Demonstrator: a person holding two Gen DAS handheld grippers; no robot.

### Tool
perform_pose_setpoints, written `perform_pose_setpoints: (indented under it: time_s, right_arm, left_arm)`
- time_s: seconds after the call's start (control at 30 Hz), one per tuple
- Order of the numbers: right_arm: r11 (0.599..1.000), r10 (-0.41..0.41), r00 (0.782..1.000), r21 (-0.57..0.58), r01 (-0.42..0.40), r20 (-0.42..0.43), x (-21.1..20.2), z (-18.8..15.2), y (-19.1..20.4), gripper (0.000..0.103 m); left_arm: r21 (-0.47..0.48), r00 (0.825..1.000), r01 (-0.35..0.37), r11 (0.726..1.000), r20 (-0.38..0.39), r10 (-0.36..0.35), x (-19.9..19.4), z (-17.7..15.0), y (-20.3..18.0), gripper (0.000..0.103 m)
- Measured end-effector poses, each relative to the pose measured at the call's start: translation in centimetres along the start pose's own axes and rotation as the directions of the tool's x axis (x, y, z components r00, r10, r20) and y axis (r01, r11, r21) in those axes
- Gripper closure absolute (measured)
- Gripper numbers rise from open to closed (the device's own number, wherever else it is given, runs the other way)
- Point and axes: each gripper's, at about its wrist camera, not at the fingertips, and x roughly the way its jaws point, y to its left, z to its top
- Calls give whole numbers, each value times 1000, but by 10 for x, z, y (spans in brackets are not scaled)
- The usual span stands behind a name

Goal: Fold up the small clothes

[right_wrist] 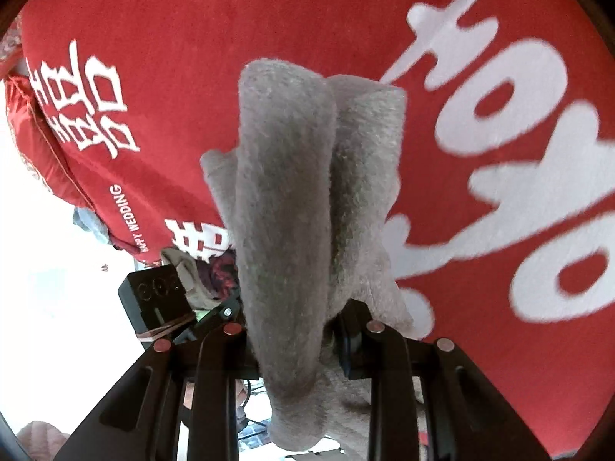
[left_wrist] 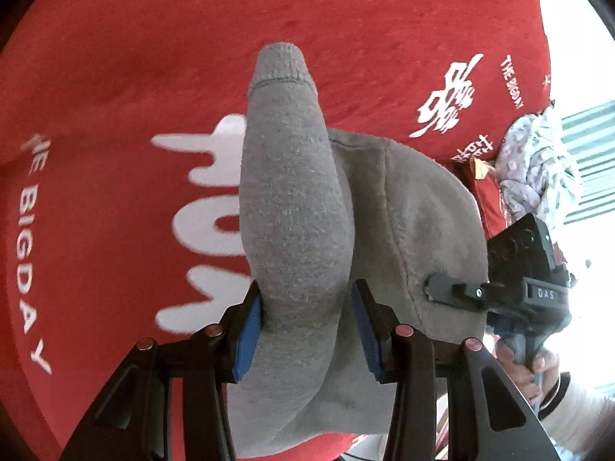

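Note:
A grey fleecy garment (left_wrist: 296, 207) hangs bunched over the red blanket (left_wrist: 115, 77). My left gripper (left_wrist: 307, 330) is shut on the garment, with a thick fold squeezed between its blue pads (left_wrist: 250, 330). A cuffed end (left_wrist: 282, 65) points away from me. My right gripper (left_wrist: 453, 292) shows at the right of the left wrist view, clamped on the same garment's edge. In the right wrist view my right gripper (right_wrist: 296, 330) is shut on a rolled fold of the garment (right_wrist: 288, 192), which hides the pads.
The red blanket (right_wrist: 192, 38) with white lettering covers the surface. A patterned pale cloth (left_wrist: 534, 161) lies at its far right edge. A red cushion (right_wrist: 34, 146) sits at the blanket's left edge. The other gripper's black camera block (right_wrist: 157, 296) is close by.

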Motion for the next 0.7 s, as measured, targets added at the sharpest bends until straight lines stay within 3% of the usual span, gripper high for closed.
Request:
perform_pose_setpoints:
  time_s: [0.3,0.43,0.57,0.7]
  right_arm:
    - [998,50,991,-40,-55,-126,38,-40,21,73]
    - [997,43,985,-51,-52,-167,55,-43,19,74]
    - [997,-42,985,-72,30,-165,67,-33,1,74]
    - [983,-176,981,-71,171,-83,53,-9,-26,74]
  left_arm:
    - [-50,997,-73,996,-2,73,-45,-48,32,56]
    - [-84,993,-117,990,-18,116,-43,-62,51,56]
    - [-80,985,-172,982,-8,172,-25,-66,69,56]
    - [-83,969,-246,966,2,247,-9,-63,84,56]
